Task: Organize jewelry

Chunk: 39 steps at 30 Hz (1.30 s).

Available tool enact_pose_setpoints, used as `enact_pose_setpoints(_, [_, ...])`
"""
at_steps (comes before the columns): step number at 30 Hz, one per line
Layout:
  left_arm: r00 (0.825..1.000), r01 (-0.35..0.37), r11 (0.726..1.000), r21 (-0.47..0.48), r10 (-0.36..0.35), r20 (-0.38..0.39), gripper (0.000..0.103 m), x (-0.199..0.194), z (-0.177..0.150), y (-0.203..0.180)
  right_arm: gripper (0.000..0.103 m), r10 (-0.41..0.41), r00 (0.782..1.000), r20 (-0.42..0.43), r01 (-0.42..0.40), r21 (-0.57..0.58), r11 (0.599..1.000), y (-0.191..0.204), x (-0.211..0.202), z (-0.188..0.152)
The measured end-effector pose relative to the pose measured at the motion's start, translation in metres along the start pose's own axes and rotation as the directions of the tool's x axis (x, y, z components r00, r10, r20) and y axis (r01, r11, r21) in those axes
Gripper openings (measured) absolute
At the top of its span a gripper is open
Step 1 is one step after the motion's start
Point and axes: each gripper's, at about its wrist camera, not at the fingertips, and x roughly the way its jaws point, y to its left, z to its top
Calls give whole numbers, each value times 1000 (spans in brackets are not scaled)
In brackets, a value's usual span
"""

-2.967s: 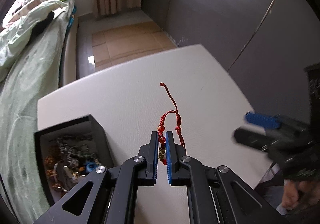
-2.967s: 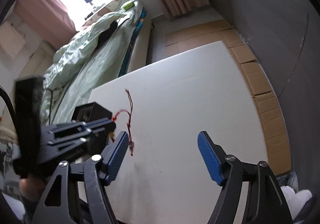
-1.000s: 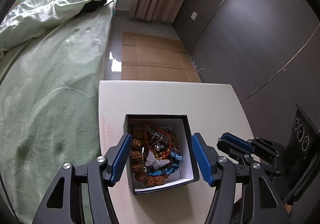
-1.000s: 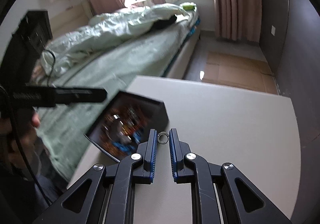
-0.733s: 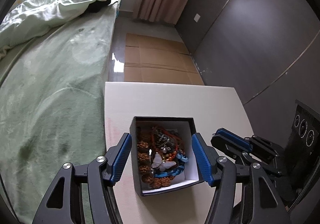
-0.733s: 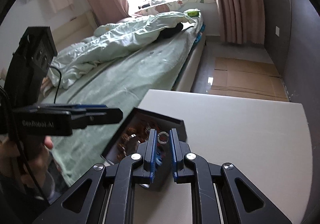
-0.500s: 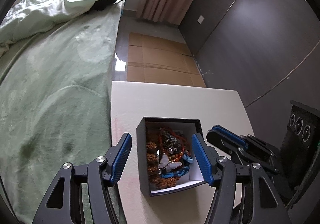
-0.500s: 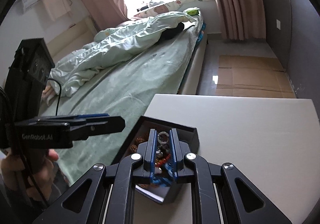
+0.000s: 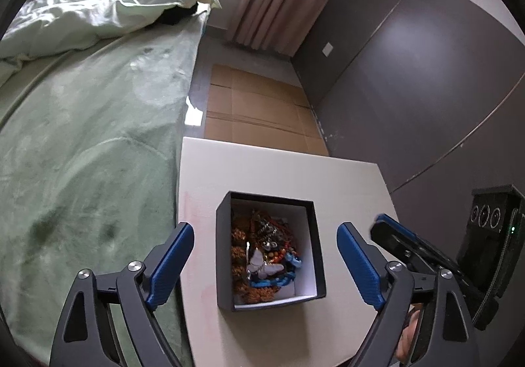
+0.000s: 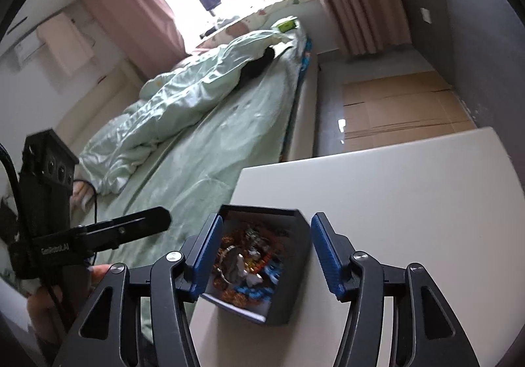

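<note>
A black jewelry box (image 9: 226, 255) with a white inside sits near the left edge of the white table (image 9: 279, 173). It holds a heap of beaded bracelets and a white butterfly piece (image 9: 262, 265). My left gripper (image 9: 265, 255) is open and empty, above the box. My right gripper (image 10: 265, 252) is open and empty, its fingers either side of the box (image 10: 295, 285) from above. A silver ring (image 10: 229, 250) lies on the heap in the right wrist view. The right gripper also shows at the right in the left wrist view (image 9: 403, 242).
A bed with green bedding (image 9: 82, 137) runs along the table's left side. Flattened cardboard (image 9: 256, 111) covers the floor beyond the table. A dark grey wall (image 9: 410, 71) stands to the right. The left gripper's body (image 10: 82, 235) shows at the left in the right wrist view.
My right gripper was shut on a small silver ring over the box; now it is open and the ring lies in the box. My left gripper stayed open above the box.
</note>
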Motion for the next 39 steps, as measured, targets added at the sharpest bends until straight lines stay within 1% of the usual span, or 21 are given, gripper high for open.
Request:
enact_pose_setpoints(1, [1000, 3, 1000, -9, -3, 10, 91, -4, -3, -2, 65, -11, 1000, 2, 11, 4, 1000, -2, -6, -2])
enact_pose_setpoints(5, [999, 1, 1000, 2, -1, 33, 94, -18, -12, -14, 71, -33, 999, 23, 33, 15, 999, -6, -30, -5])
enact_pose_setpoints(6, [999, -1, 1000, 8, 1, 39, 95, -23, -15, -18, 78, -37, 999, 27, 37, 19, 999, -6, -34, -7])
enact_pose_setpoints(7, [999, 0, 1000, 14, -1, 44, 99, -27, -17, -21, 88, -46, 998, 30, 46, 24, 999, -6, -41, -9])
enact_pose_setpoints(8, [999, 3, 1000, 26, -4, 48, 103, -32, -21, -27, 91, -51, 998, 32, 50, 29, 998, -7, -46, -12])
enact_pose_setpoints(9, [999, 1, 999, 39, -3, 52, 103, -36, -25, -32, 93, -55, 998, 33, 54, 34, 998, -7, -51, -14])
enact_pose_setpoints(12, [998, -12, 997, 74, 7, 67, 103, -47, -35, -45, 93, -81, 996, 38, 78, 69, 995, -10, -68, -23])
enact_pose_setpoints(14, [997, -7, 995, 98, -1, 79, 103, -56, -44, -56, 97, -108, 994, 30, 106, 75, 992, -10, -79, -30])
enact_pose_setpoints(15, [996, -6, 994, 106, -3, 85, 103, -60, -47, -60, 102, -123, 992, 28, 120, 75, 990, -9, -82, -32])
enact_pose_setpoints(19, [993, -4, 992, 126, -11, 117, 103, -82, -66, -73, 103, -172, 984, 43, 169, 78, 983, 2, -107, -45])
enact_pose_setpoints(22, [989, -13, 991, 134, -7, 148, 103, -98, -81, -79, 103, -222, 973, 63, 218, 67, 974, 14, -128, -57])
enact_pose_setpoints(25, [986, -37, 991, 130, 14, 168, 103, -111, -98, -83, 103, -222, 972, 75, 218, 58, 974, 24, -144, -68])
enact_pose_setpoints(28, [984, -35, 991, 128, 12, 178, 103, -123, -112, -86, 103, -215, 974, 79, 211, 52, 976, 27, -158, -76])
enact_pose_setpoints(33, [978, -54, 987, 153, 22, 208, 103, -144, -133, -98, 103, -235, 967, 97, 232, 41, 972, 33, -185, -89])
enact_pose_setpoints(39, [973, -62, 983, 173, 20, 230, 103, -165, -157, -110, 103, -222, 967, 121, 221, 28, 975, 42, -217, -105])
